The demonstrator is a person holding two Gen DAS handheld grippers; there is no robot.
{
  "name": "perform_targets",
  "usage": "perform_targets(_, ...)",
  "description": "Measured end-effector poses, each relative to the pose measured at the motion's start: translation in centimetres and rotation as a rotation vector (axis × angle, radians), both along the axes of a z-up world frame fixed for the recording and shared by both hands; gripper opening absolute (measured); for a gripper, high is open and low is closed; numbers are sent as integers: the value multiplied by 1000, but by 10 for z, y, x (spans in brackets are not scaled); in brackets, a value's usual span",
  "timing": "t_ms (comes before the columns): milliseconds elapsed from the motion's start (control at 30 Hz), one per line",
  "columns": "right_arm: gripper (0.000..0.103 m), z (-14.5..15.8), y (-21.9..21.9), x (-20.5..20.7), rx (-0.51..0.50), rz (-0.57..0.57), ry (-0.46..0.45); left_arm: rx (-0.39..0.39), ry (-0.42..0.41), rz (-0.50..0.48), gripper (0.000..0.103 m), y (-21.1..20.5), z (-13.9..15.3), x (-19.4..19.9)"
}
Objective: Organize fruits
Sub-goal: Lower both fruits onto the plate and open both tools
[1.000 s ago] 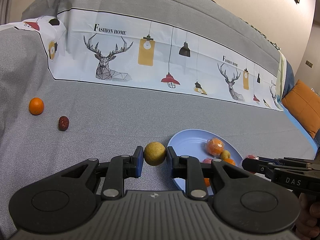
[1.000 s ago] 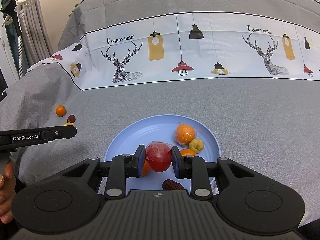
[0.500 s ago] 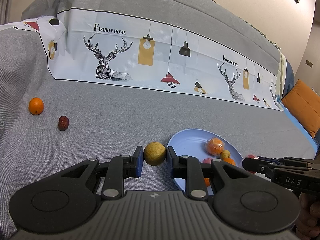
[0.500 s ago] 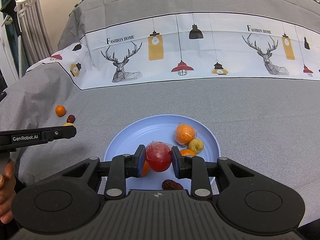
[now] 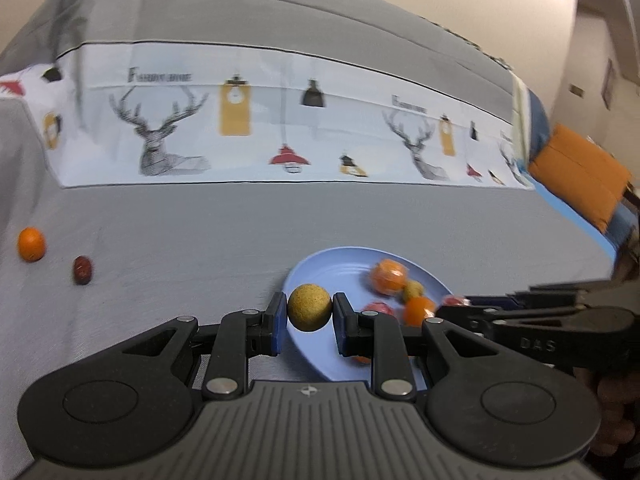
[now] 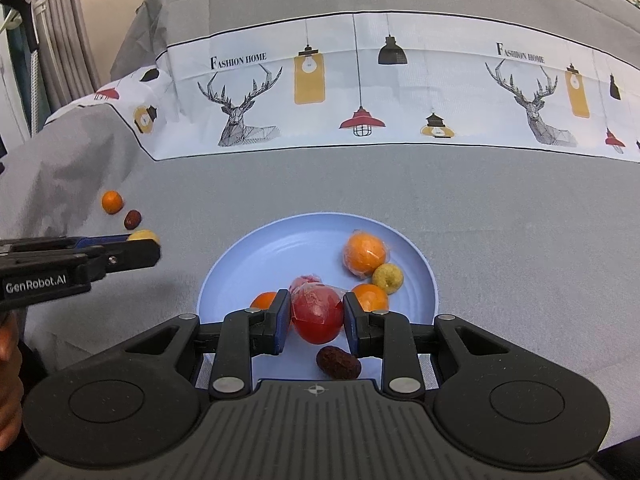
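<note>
The cover is plain grey, crossed at the far side by a white band edged in black and printed with grey line-drawn deer, yellow, red and black lamps and black lettering. The plate is pale blue and holds orange, dull yellow, red and dark brown fruit; far left on the grey lie an orange and a dark red date. Both black grippers have blue pads: the left around a speckled yellow-brown ball, the right around a glossy red fruit in clear wrap.
</note>
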State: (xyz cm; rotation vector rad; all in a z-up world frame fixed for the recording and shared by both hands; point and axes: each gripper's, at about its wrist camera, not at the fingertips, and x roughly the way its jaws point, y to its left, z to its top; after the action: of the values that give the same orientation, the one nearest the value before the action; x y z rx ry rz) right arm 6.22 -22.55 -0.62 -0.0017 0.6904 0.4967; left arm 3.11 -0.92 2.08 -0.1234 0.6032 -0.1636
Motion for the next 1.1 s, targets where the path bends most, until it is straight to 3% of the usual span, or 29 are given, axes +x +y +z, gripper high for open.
perform_targets(333,29,-4,8,0,-42,26,-1,16,7,-72,27,-18,-10,7)
perform_targets(1100,30,-6,16,-3,-76,43,-6,-3,6,-74,29,-19,-7,7)
